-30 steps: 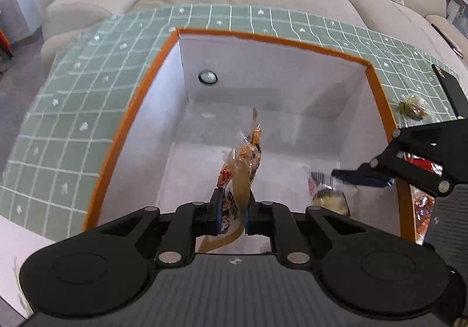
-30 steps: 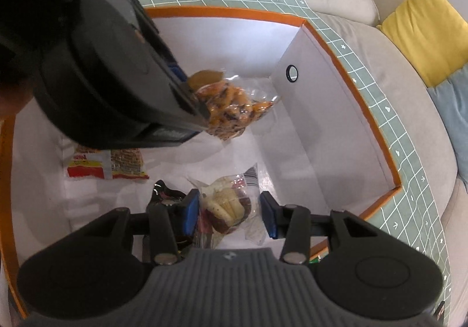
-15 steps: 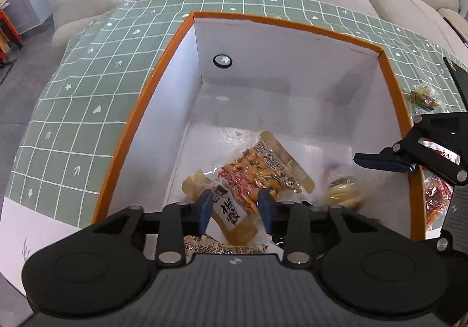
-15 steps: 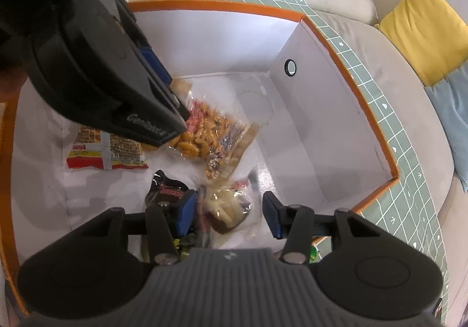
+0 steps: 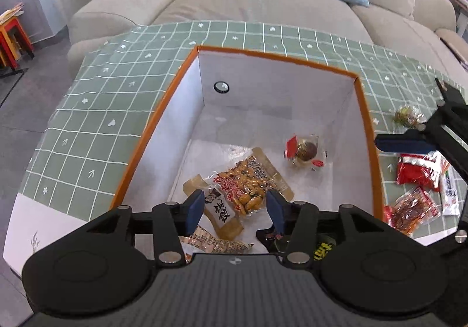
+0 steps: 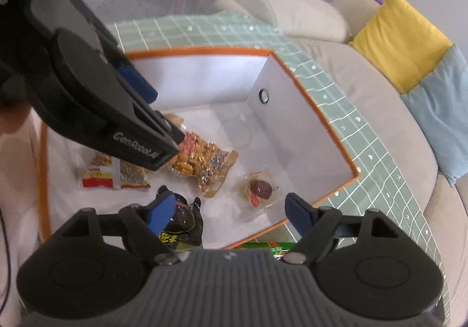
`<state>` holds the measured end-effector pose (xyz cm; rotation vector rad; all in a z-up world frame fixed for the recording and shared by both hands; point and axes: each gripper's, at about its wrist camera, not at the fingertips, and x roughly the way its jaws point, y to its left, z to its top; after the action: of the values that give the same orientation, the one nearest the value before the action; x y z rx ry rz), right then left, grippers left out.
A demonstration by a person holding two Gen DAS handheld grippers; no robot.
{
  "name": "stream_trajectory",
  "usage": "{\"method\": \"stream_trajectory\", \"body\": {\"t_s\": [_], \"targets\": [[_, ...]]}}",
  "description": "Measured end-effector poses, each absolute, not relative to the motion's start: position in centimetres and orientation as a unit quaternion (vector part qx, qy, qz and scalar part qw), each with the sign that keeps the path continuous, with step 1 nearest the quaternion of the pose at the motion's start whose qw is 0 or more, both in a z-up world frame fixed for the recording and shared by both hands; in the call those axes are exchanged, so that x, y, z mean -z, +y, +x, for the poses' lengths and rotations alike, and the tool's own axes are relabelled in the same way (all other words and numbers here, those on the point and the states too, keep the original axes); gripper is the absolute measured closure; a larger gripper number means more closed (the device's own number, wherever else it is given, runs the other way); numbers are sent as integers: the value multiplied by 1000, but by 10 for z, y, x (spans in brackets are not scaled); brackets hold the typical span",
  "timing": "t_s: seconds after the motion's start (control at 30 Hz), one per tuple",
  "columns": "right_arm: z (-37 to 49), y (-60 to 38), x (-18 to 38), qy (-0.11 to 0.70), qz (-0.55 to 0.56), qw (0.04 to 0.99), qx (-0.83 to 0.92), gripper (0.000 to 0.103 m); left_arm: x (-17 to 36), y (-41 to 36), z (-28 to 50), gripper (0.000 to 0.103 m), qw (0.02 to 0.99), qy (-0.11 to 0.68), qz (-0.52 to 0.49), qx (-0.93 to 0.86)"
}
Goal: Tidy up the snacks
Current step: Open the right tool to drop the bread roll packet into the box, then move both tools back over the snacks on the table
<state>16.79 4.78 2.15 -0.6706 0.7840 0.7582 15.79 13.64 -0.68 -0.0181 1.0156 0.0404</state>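
Both tools hang over the open white box [image 5: 292, 87] with the orange rim, and neither is pinching anything. The left gripper [image 5: 234, 210] has its blue pads spread and opening wider, with nothing between them; the orange peanut packet [image 5: 248, 183] lies flat on the box floor below. The right gripper [image 6: 228, 213] is spread wide too, jaws opening, and the small clear-wrapped pastry [image 6: 260, 189] sits on the floor near the box's corner, free of the pads.

Also in the box are a red and yellow snack bag [image 6: 111, 175] and a black packet [image 6: 181, 227] close to the near wall. Out on the green checked tablecloth [image 5: 96, 137], to the right of the box, more snacks wait: a red packet [image 5: 418, 172], a clear packet of reddish strips [image 5: 412, 210] and a small wrapped sweet [image 5: 406, 116].

The main risk, as I see it, is crowding. The two grippers are close together above the same box, and the left one blocks much of the right camera's view, so they could knock each other as they pull away. A low finger could also catch the orange rim and shove or tip the light box. The outside packets lie near the wall, so a careless reach might push one under the cloth's fold or off the table. Slick wrappers may slip from a shallow pinch.
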Motion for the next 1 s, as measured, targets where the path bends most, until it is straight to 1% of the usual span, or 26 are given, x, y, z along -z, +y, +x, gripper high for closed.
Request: {"method": "stream_trajectory", "body": {"t_s": [0.33, 0.5, 0.7, 1.0], "targets": [[145, -7, -55, 343, -241, 853, -312, 23, -16, 109, 125, 45, 903, 429, -26, 4], [131, -44, -63, 344, -194, 877, -275, 22, -25, 87, 108, 45, 916, 399, -35, 31], [114, -96, -57, 358, -140, 897, -216, 22, -25, 46, 88, 45, 923, 377, -22, 79], [93, -165, -27, 402, -48, 903, -145, 22, -2, -10, 64, 45, 906, 398, 32, 142]]}}
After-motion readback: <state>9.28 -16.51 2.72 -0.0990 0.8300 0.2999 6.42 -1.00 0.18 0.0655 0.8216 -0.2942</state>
